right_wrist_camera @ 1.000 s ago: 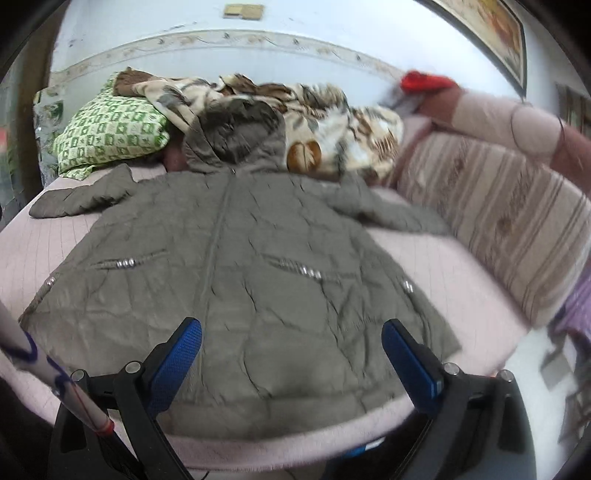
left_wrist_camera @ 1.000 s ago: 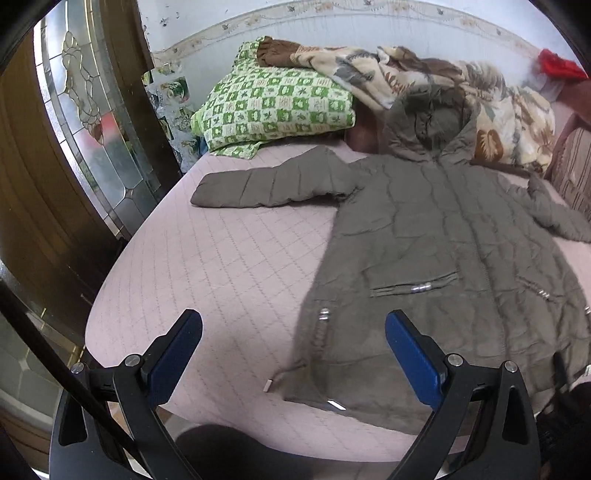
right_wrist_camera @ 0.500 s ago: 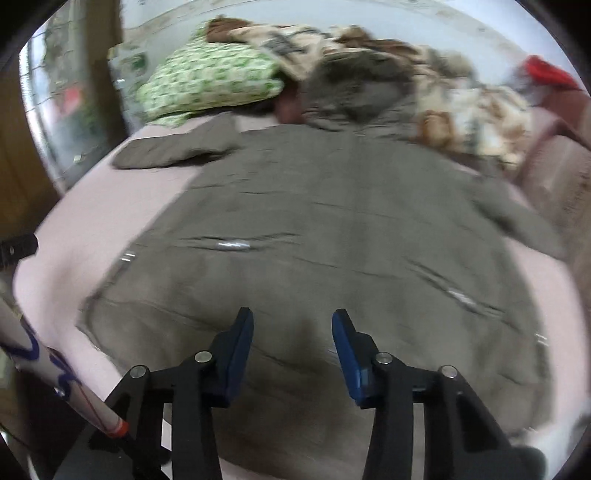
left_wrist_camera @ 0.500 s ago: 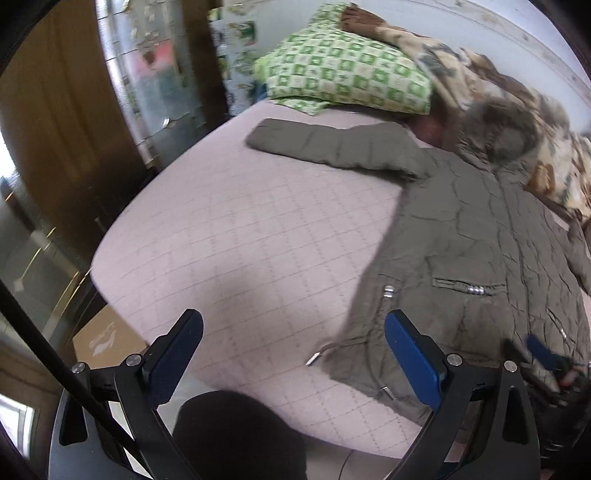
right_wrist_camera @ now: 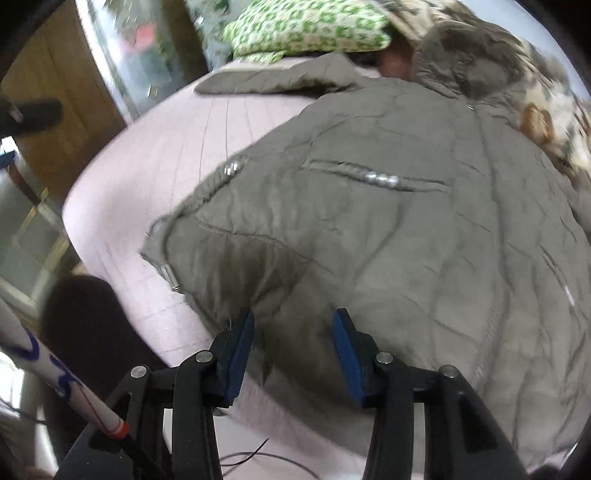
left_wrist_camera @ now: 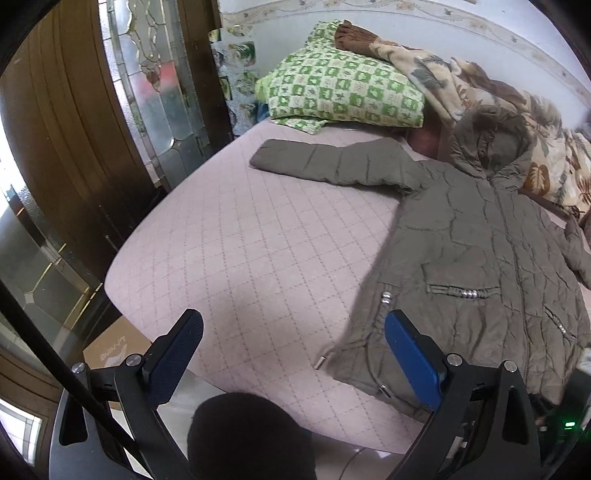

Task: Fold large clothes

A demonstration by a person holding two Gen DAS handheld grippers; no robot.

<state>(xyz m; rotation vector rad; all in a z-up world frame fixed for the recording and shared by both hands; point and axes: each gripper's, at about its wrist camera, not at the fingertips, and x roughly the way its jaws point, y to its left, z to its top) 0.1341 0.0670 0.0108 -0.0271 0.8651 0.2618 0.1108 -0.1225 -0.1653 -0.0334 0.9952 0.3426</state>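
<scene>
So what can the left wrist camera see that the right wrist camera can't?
Only the left wrist view shows the cardboard box on the floor, the brown cloth on the pillow, and the wide-open left tool. Only the right wrist view shows the right tool, half-closed over the coat's hem, gripping nothing. Both show the grey coat, green pillow and pink bed.

Left tool [left_wrist_camera: 293, 349] wide, right tool [right_wrist_camera: 293, 341] half-closed

Matt quilted cloth coat [left_wrist_camera: 476, 258], metal studs

Olive coat [left_wrist_camera: 472, 258], pink quilted bedcover [left_wrist_camera: 258, 258]
</scene>
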